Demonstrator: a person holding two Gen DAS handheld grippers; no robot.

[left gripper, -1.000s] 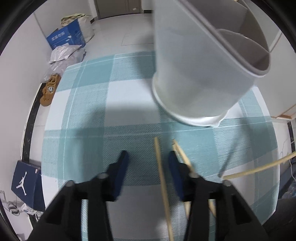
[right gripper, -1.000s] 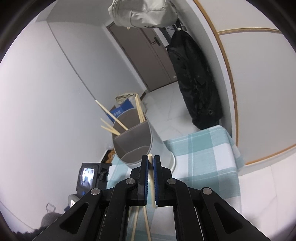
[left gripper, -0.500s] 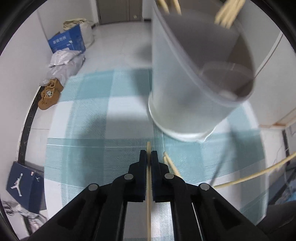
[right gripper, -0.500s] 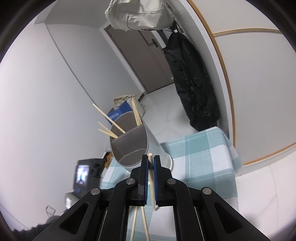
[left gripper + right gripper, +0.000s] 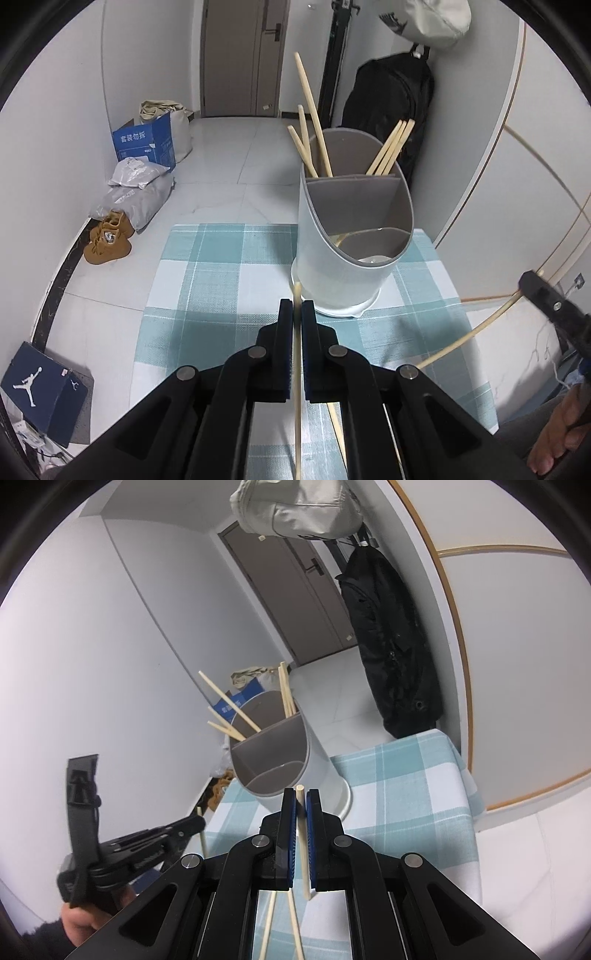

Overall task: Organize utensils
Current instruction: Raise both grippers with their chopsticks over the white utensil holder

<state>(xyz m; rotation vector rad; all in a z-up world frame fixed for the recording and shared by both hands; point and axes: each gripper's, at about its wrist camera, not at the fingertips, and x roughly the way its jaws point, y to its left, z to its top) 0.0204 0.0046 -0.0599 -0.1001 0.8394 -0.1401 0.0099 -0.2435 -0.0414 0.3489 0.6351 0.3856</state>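
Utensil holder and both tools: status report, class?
Left tool shut on chopstick; right tool likewise. Utensil holder upright on checked cloth. Path clear.

a pale grey plastic utensil holder with a slanted rim and inner dividers (image 5: 343, 266) is standing upright on the checked cloth, several light wooden chopsticks (image 5: 314, 122) leaning out of its back compartments. two more thin wooden chopsticks (image 5: 284, 919) are lying flat on the cloth.

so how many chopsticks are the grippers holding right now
2. One chopstick is pinched in the left gripper, a second chopstick in the right gripper; none looks hidden.
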